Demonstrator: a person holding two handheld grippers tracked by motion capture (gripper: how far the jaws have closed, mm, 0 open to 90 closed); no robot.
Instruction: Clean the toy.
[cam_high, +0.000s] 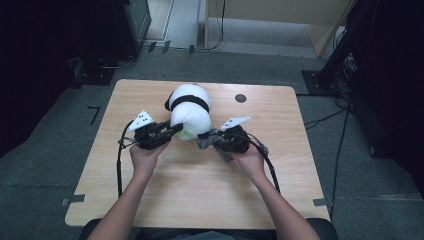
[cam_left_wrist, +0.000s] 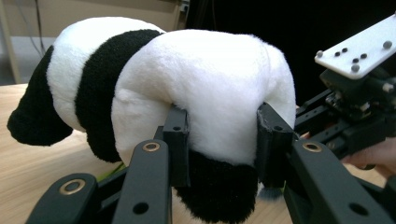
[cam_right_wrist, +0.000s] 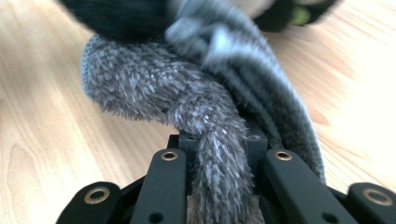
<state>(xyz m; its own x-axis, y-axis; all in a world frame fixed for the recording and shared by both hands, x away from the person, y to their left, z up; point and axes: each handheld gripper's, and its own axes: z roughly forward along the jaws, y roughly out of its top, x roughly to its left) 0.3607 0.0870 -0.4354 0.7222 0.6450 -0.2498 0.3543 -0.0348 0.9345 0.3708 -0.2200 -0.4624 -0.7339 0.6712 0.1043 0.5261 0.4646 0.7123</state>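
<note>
A black and white panda plush (cam_high: 189, 107) lies at the middle of the wooden table (cam_high: 200, 190). My left gripper (cam_high: 175, 130) comes in from its left and is shut on the plush's white rear end (cam_left_wrist: 205, 79), the jaws pressing into the fur on both sides (cam_left_wrist: 223, 135). My right gripper (cam_high: 206, 135) sits just right of the plush, shut on a grey fuzzy sock (cam_high: 209, 142). In the right gripper view the sock (cam_right_wrist: 154, 88) runs down between the jaws (cam_right_wrist: 219, 141), and its far end meets a black part of the plush (cam_right_wrist: 121, 16).
A small dark round disc (cam_high: 240, 98) is set into the table behind the right gripper. The other gripper with its white marker plate (cam_left_wrist: 359, 51) is close on the right in the left gripper view. Cables and dark equipment stand on the floor around the table.
</note>
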